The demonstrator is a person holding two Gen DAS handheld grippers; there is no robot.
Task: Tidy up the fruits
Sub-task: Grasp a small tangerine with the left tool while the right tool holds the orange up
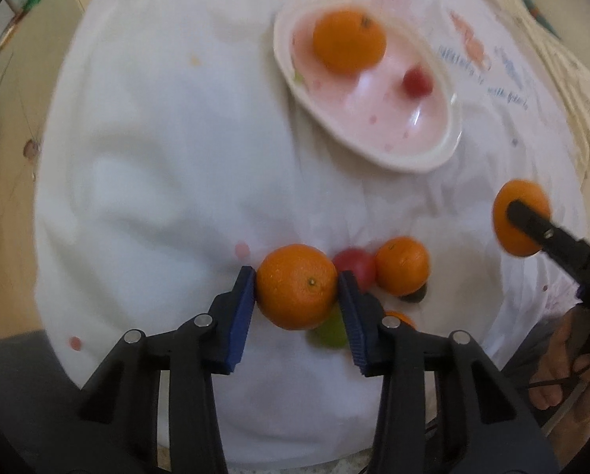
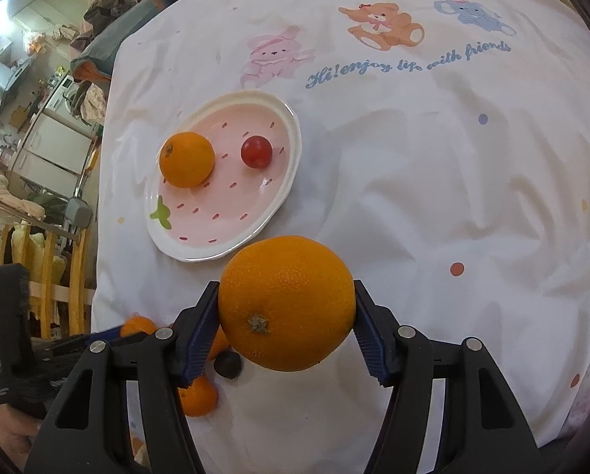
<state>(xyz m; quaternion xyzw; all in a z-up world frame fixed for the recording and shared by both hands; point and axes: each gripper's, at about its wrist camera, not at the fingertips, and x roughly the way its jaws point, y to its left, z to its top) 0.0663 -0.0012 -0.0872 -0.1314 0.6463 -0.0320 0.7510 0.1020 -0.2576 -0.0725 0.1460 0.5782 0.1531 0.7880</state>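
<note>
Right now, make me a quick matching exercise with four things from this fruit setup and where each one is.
Things:
1. left tongs
2. small red fruit
3. right tongs
4. dark round fruit

Places or states:
A. lying on the white cloth, beside loose oranges
B. shut on the large orange
C. resting on the pink plate next to an orange
D. shut on the smaller orange above the fruit pile

Pairs: 1-D, 2-C, 3-B, 4-A
</note>
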